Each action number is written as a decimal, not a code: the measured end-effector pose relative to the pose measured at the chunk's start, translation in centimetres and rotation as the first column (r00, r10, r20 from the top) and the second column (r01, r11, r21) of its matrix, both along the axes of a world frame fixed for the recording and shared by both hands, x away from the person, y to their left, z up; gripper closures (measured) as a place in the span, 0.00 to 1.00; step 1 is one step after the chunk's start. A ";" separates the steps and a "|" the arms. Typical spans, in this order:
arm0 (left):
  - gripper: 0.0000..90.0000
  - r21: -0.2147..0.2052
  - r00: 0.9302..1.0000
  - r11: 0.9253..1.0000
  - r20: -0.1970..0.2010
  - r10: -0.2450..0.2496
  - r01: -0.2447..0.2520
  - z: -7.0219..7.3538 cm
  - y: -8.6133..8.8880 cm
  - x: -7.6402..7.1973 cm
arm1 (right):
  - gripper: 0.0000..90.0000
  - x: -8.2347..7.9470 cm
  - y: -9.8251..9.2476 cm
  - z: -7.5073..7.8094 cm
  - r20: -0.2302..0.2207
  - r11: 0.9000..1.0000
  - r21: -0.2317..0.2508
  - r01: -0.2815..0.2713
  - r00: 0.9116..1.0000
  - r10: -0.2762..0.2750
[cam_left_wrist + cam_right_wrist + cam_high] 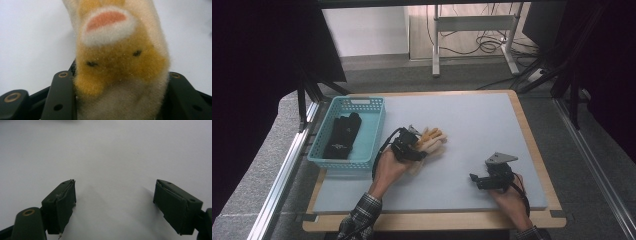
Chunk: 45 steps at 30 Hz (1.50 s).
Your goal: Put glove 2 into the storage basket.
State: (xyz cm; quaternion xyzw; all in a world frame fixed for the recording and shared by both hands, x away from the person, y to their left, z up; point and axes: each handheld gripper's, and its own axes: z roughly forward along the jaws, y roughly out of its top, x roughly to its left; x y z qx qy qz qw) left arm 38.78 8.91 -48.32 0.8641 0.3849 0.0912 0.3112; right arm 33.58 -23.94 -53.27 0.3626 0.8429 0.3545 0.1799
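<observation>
A fuzzy cream and orange glove lies near the middle of the grey mat, its fingers pointing right. My left gripper is shut on its cuff end. In the left gripper view the glove sits squeezed between the two black jaws of my left gripper, with a pink and white patch on its far part. My right gripper rests low over the mat at the front right, pointing left. Its jaws stand wide apart in the right gripper view, and my right gripper has only bare mat between them.
A light blue plastic basket stands at the mat's left edge with a black glove inside. The grey mat lies on a wooden board. Beyond the table are a metal desk frame and cables on the floor.
</observation>
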 end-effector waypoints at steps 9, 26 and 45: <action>0.55 0.008 0.999 0.999 0.022 0.039 -0.039 2.2 1.2 0.4 | 0.19 0.0 0.0 0.0 -0.001 1.000 0.000 0.000 1.000 0.000; 0.55 0.028 0.981 0.981 0.057 0.188 -0.190 6.8 6.3 2.0 | 0.19 0.0 0.0 0.0 0.000 1.000 0.000 0.001 1.000 -0.001; 0.54 0.061 0.882 0.881 0.074 0.465 -0.469 7.0 15.6 3.7 | 0.19 0.0 0.0 0.0 0.001 1.000 0.000 0.000 1.000 0.000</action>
